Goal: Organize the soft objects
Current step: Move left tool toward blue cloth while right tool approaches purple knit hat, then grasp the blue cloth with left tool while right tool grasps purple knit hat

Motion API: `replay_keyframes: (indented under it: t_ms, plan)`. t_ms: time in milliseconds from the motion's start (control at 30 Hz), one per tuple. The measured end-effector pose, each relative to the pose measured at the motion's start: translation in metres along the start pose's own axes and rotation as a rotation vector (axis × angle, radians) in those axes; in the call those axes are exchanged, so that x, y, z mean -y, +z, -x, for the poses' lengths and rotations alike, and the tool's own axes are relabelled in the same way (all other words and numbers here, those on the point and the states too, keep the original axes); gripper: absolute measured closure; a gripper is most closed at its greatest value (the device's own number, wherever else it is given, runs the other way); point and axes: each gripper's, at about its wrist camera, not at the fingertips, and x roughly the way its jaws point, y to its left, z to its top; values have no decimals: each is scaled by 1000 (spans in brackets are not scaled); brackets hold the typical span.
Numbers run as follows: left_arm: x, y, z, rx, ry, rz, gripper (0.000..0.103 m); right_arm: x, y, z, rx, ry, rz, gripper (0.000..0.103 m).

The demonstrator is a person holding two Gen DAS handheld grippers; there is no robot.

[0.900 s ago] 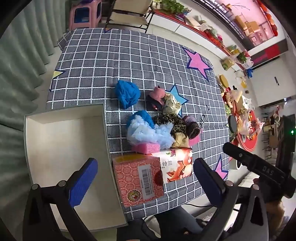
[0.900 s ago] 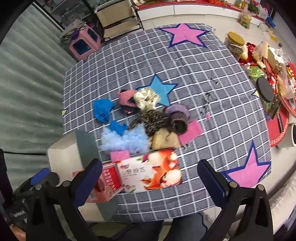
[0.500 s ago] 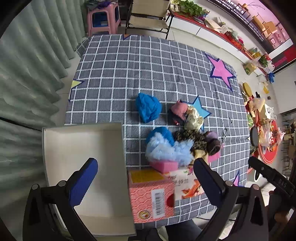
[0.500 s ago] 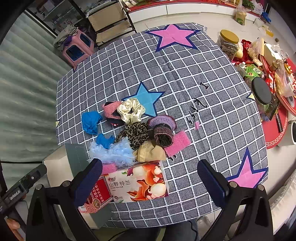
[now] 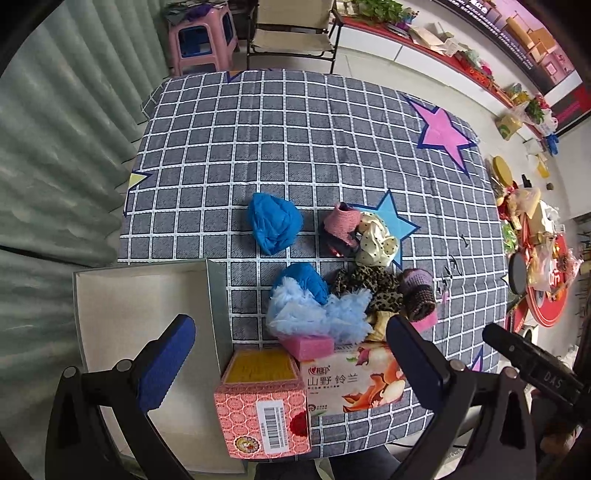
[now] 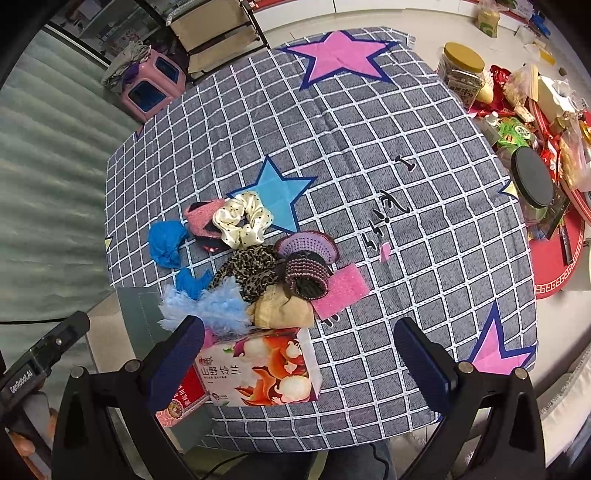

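Observation:
A heap of soft things lies on the checked tablecloth [image 5: 295, 140]: a blue cloth ball [image 5: 273, 225], a pink knit piece [image 5: 341, 221], a cream dotted scrunchie [image 6: 243, 221], a leopard scrunchie [image 6: 251, 269], a purple knit roll [image 6: 306, 275], light blue fluff [image 5: 317, 314] and pink sponges [image 6: 340, 291]. An open white box [image 5: 122, 317] stands at the table's left edge. My left gripper [image 5: 290, 360] hangs open high above the near edge, with nothing between its fingers. My right gripper [image 6: 299, 360] is also open and empty, high over the flowered tissue pack [image 6: 258, 369].
A pink patterned carton [image 5: 264, 406] stands beside the tissue pack at the front edge. A second table with jars, packets and a red tray [image 6: 554, 266] is at the right. A pink stool [image 5: 201, 40] and a folding chair [image 5: 295, 29] stand beyond the far edge.
Both views now take in more of the table from straight above. The heap and boxes have drifted in the views; nothing on the table was touched. Both grippers stay open.

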Motion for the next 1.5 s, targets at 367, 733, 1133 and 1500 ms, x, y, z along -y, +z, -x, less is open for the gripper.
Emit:
replay_keyframes:
  t_ms: [367, 733, 1133, 1500]
  plan:
    - [2, 9, -13, -32, 30, 7, 0, 11, 14, -16, -27, -38, 2, 0]
    - [1, 26, -18, -14, 57, -3, 0, 10, 23, -27, -42, -42, 7, 0]
    - [-22, 69, -62, -55, 128, 68, 0, 16, 36, -58, -72, -72, 30, 0]
    - [-46, 95, -112, -162, 127, 150, 0, 31, 52, -93, -94, -88, -3, 0]
